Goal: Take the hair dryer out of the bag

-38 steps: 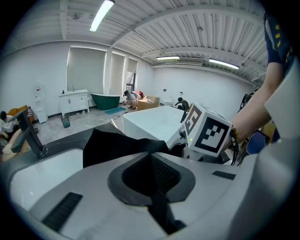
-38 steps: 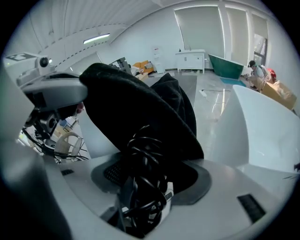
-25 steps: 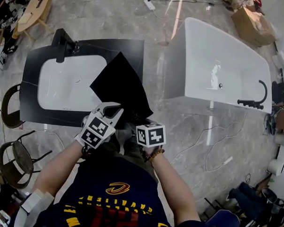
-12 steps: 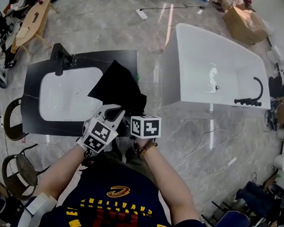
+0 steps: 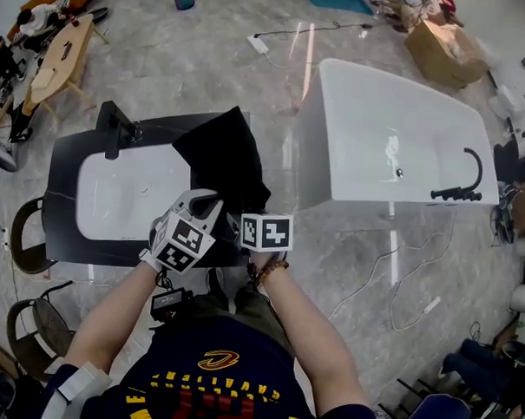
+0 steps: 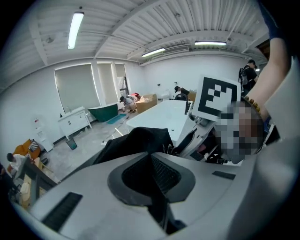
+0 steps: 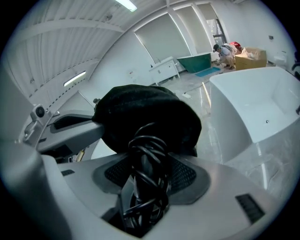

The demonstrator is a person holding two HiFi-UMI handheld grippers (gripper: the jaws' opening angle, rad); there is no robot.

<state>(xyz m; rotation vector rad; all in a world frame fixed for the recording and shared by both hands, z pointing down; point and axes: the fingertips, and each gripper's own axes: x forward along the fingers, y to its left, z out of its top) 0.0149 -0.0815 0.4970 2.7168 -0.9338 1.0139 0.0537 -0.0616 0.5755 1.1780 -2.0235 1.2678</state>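
Item 1, my left claw (image 6: 152,158): the jaws are pressed nearly flat together, with a fold of the black bag (image 6: 136,143) pinched between the pads. The cloth rises out of the grip and away from me.

Item 2, my right claw (image 7: 146,161): the jaws are narrow and clamped on the hair dryer (image 7: 143,180). I see only the part wound round with black cord, which sits between my pads. Above the grip the rest is a rounded bulk covered by the bag's black cloth.

Item 3, the bag as seen in the head view: I hold it up between my 2 claws, which sit side by side at its lower edge. The cloth spreads away from me into a dark pointed sheet. It shows in front of the right end of the sink.

Item 4, the sink (image 5: 61,206): a white basin in a black surround, with a black faucet (image 5: 117,124) at its far edge.

Item 5, the bathtub (image 5: 379,123): white, to the right of the sink and apart from it, on the marble floor (image 5: 208,54)
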